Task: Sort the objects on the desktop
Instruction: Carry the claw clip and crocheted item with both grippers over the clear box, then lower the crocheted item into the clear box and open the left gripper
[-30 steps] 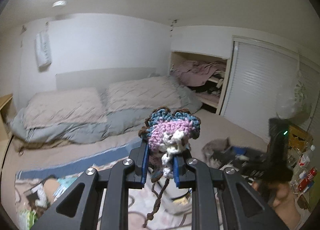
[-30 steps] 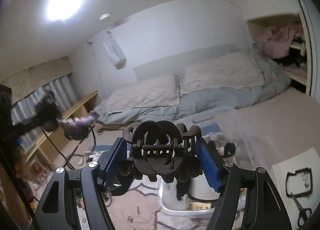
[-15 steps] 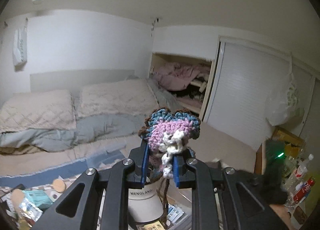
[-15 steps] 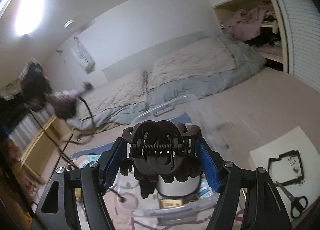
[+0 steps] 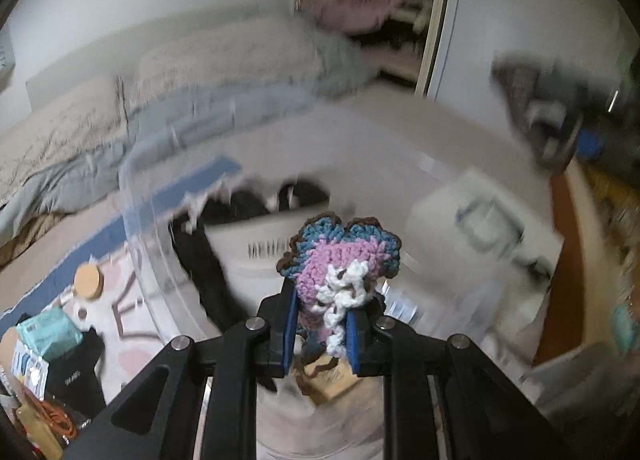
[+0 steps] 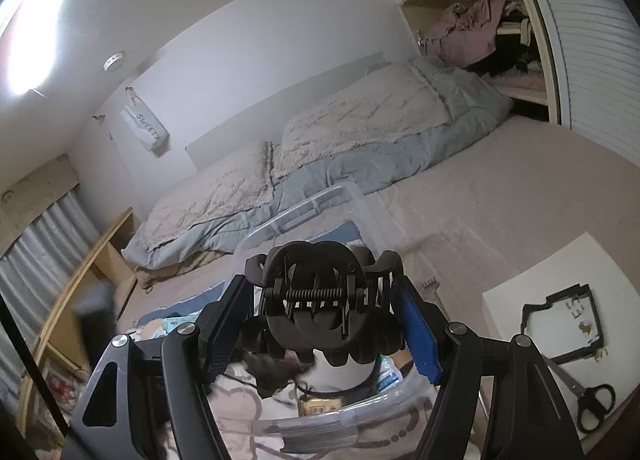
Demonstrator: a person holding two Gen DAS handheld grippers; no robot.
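The left gripper (image 5: pixel 320 324) was clamped on a crocheted flower (image 5: pixel 340 256), low centre of its frame, above a clear plastic bin (image 5: pixel 140 244), probably ready to drop it in. The right gripper (image 6: pixel 320 324) was clamped on a black hair claw (image 6: pixel 316 300), held wide across its span, above the same bin's rim (image 6: pixel 320 416). Scissors (image 6: pixel 588 400) lay at lower right.

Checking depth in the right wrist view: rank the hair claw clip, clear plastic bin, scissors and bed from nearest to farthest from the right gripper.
1. Hair claw clip, clamped between the right gripper's pads.
2. Clear plastic bin, just below and ahead.
3. Scissors, lower right on the white board.
4. Bed, far behind.
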